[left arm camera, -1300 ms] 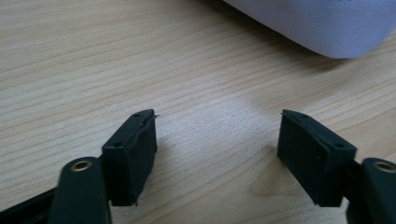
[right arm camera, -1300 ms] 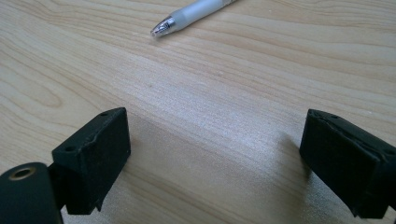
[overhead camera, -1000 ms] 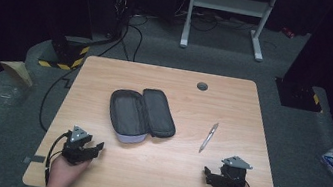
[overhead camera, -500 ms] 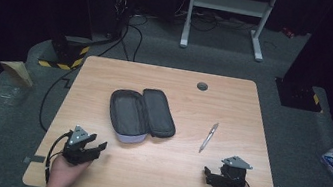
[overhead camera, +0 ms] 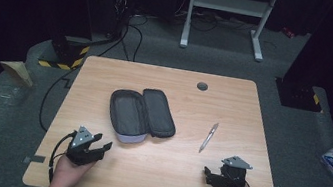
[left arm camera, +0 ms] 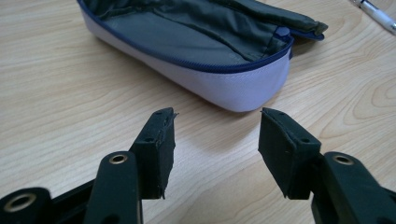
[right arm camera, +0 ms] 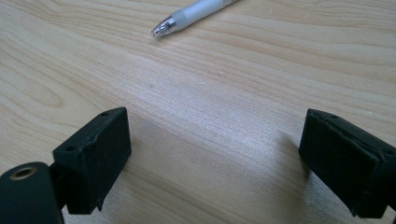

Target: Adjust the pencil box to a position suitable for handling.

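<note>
Left tongs (overhead camera: 106,146) spread with nothing between them, jaws have just been closing a bit; the open pencil case (left arm camera: 205,51) lies on the table (overhead camera: 152,172) just ahead of their tips, not touching. Right tongs (overhead camera: 206,173) spread wide and empty, low over the table; pen (right arm camera: 196,14) lies ahead of them, apart, tip toward their left jaw.

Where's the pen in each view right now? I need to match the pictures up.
High view: pen lies right of centre, right of the open case.
Left gripper view: top right corner.
Right gripper view: top centre, tip pointing left.
Shared landmark: the wooden table.
</note>
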`<state>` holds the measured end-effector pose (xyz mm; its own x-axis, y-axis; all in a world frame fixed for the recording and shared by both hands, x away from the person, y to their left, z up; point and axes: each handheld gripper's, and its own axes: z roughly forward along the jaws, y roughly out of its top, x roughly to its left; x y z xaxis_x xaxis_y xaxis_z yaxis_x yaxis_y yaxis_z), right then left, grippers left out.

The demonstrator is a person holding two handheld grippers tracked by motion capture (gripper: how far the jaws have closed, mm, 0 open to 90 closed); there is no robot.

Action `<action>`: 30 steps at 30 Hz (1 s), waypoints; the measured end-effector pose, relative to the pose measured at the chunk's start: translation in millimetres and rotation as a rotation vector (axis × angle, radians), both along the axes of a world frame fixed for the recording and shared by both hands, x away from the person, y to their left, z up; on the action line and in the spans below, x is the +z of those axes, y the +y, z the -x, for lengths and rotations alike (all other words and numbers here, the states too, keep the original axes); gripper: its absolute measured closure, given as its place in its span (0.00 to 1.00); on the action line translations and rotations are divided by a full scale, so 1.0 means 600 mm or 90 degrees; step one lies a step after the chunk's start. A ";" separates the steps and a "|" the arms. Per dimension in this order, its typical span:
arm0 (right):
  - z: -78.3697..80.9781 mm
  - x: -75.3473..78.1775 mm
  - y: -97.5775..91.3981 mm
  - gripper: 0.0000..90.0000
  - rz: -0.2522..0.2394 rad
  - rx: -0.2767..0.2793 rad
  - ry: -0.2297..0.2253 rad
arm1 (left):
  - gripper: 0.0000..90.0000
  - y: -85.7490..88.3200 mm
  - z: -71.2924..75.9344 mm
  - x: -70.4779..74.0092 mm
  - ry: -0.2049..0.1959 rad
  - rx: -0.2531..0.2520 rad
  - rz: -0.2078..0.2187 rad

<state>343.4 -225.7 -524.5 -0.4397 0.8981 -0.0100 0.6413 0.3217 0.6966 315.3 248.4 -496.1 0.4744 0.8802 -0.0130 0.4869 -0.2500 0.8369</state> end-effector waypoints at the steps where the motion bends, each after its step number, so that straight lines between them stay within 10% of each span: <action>1: 0.000 0.000 0.000 0.10 0.000 0.000 0.000 | 0.50 -0.002 -0.001 0.002 -0.004 -0.003 -0.005; 16: 0.000 0.000 0.000 0.10 0.000 0.001 0.000 | 0.50 -0.046 -0.028 0.032 -0.058 -0.042 -0.038; 30: 0.000 0.000 0.001 0.11 -0.001 0.000 -0.002 | 0.62 -0.070 -0.062 0.009 -0.023 -0.064 -0.054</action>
